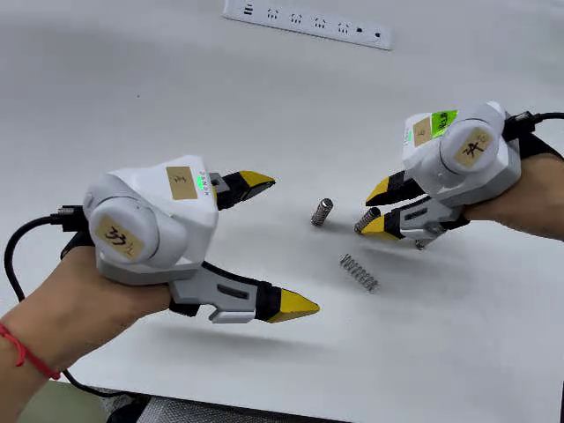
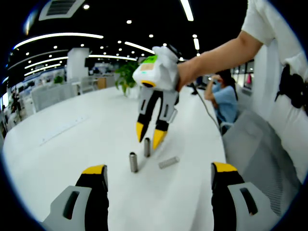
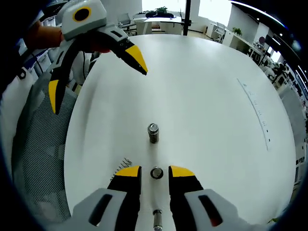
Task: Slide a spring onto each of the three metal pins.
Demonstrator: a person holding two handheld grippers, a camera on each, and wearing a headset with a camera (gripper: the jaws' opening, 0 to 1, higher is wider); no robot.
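Standing upright on the white table point(image 1: 176, 70), one pin point(image 3: 156, 173) is sitting between the yellow tips of the right gripper point(image 3: 155, 172); those jaws are standing only slightly apart, with a thin gap showing on either side of the pin, so they are clamping nothing. In the head view this pin is looking ribbed, though it is too small to say whether coils are wrapping it. A second pin point(image 1: 322, 211) is standing just beyond the tips, apart from both grippers, with spring coils showing under its head. A third pin point(image 3: 157, 219) is sitting further back between the right gripper's jaws. A loose spring point(image 1: 359, 272) is lying flat near the first two pins, touching neither, just beside one right jaw.

The left gripper point(image 1: 278, 243) is hanging above the table well apart from the pins; its jaws are spread wide and carrying nothing; bare table is lying between its tips and the pins.

Open surface is surrounding the pins on every side; the near table edge is running along the bottom of the head view; a power strip point(image 1: 308, 22) is lying well apart at the top; a black cable point(image 1: 18, 256) is trailing from the left gripper toward the near edge.
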